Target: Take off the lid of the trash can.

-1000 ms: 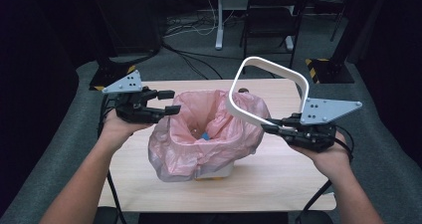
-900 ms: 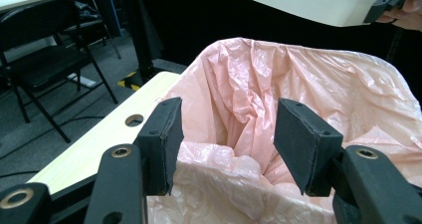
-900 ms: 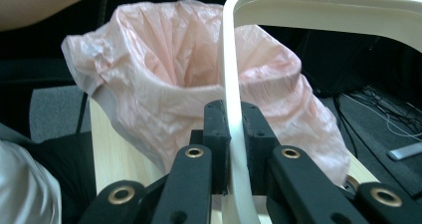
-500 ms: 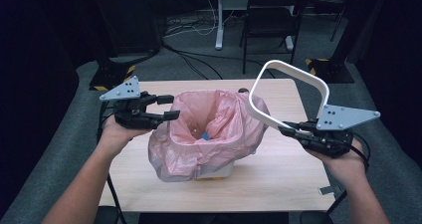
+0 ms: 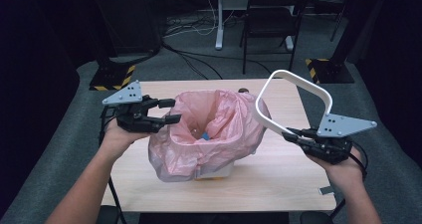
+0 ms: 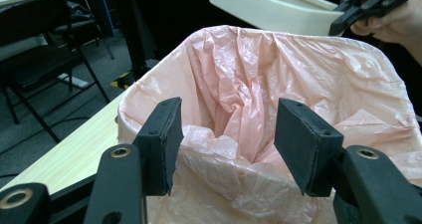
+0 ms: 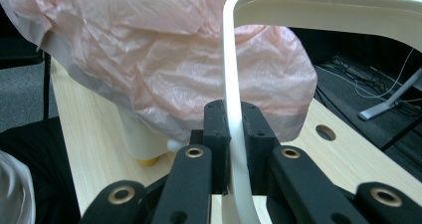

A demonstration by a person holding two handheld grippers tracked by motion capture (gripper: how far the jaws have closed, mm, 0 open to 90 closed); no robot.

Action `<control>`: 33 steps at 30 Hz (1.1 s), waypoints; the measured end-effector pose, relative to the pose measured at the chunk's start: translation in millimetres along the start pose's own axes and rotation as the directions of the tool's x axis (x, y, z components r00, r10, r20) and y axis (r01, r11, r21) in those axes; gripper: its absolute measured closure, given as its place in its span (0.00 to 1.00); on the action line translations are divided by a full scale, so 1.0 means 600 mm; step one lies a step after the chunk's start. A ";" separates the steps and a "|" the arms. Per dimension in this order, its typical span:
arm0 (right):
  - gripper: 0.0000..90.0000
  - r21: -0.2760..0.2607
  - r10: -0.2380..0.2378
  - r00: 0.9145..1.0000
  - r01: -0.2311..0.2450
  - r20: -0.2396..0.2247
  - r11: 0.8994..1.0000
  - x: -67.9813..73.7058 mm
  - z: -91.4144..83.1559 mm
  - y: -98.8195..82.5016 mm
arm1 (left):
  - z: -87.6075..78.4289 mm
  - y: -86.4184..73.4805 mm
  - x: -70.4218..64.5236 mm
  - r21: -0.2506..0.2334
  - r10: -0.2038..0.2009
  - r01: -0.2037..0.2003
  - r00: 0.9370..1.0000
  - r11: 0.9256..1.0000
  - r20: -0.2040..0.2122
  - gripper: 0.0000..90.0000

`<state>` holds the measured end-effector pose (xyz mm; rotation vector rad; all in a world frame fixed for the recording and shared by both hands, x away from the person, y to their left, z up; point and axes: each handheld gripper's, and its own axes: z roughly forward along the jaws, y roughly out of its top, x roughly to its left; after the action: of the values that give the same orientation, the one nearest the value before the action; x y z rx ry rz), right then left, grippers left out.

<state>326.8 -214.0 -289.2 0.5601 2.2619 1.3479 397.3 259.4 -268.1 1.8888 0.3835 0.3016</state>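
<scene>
A pink plastic bag (image 5: 224, 119) (image 6: 259, 84) (image 7: 164, 50) lines a small white bin (image 5: 214, 171) (image 7: 139, 134) on the wooden table (image 5: 278, 184). Something small and blue (image 5: 204, 135) lies inside the bag. My left gripper (image 5: 169, 110) (image 6: 226, 144) stands open at the bag's left rim, its pads apart from the film. My right gripper (image 5: 291, 133) (image 7: 231, 134) is shut on the lower bar of a white rounded frame (image 5: 281, 72) (image 7: 323, 7) (image 6: 268, 7). It holds the frame tilted up in the air, just right of the bag.
A folding chair (image 5: 271, 15), a pole stand (image 5: 219, 35) and cables are on the floor behind the table. Two yellow-and-black striped bases (image 5: 112, 77) sit at the far corners. A round hole (image 7: 325, 132) is in the tabletop near the bin.
My right gripper has carried the white frame to the right and downward, off the bag's right rim. The left gripper has stayed beside the bag, still open.
</scene>
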 end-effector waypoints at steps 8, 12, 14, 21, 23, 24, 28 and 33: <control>0.92 0.016 0.019 1.000 -0.019 0.001 1.000 0.003 0.020 -0.025 | 0.004 -0.003 -0.003 0.002 0.003 -0.003 1.000 1.000 0.003 0.49; 0.92 0.015 0.035 0.999 -0.035 0.003 0.999 0.001 0.023 -0.037 | 0.004 -0.003 -0.004 0.000 0.005 -0.005 1.000 1.000 0.004 0.49; 0.93 0.018 0.041 0.999 -0.041 0.005 0.999 0.000 0.024 -0.042 | 0.004 -0.004 -0.004 -0.001 0.007 -0.007 1.000 1.000 0.004 0.49; 0.93 0.047 0.052 0.998 -0.053 0.020 0.997 0.000 0.032 -0.060 | 0.004 -0.005 -0.004 -0.004 0.006 -0.006 1.000 1.000 0.004 0.49; 0.92 0.051 0.054 0.998 -0.055 0.021 0.997 0.001 0.036 -0.064 | 0.004 -0.005 -0.004 -0.005 0.006 -0.006 1.000 1.000 0.004 0.49; 0.93 0.052 0.056 0.998 -0.057 0.020 0.997 0.001 0.037 -0.067 | 0.004 -0.005 -0.004 -0.005 0.006 -0.006 1.000 1.000 0.004 0.49; 0.93 0.057 0.066 0.998 -0.066 0.018 0.996 0.004 0.047 -0.077 | 0.005 -0.005 -0.005 -0.005 0.007 -0.007 1.000 1.000 0.004 0.49; 0.93 0.064 0.068 0.997 -0.069 0.018 0.996 0.010 0.060 -0.090 | 0.005 -0.006 -0.004 -0.010 0.006 -0.006 1.000 1.000 0.006 0.49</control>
<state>336.1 -209.1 -353.4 0.6740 2.2991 1.3023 395.7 256.7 -272.5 1.8814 0.3719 0.3016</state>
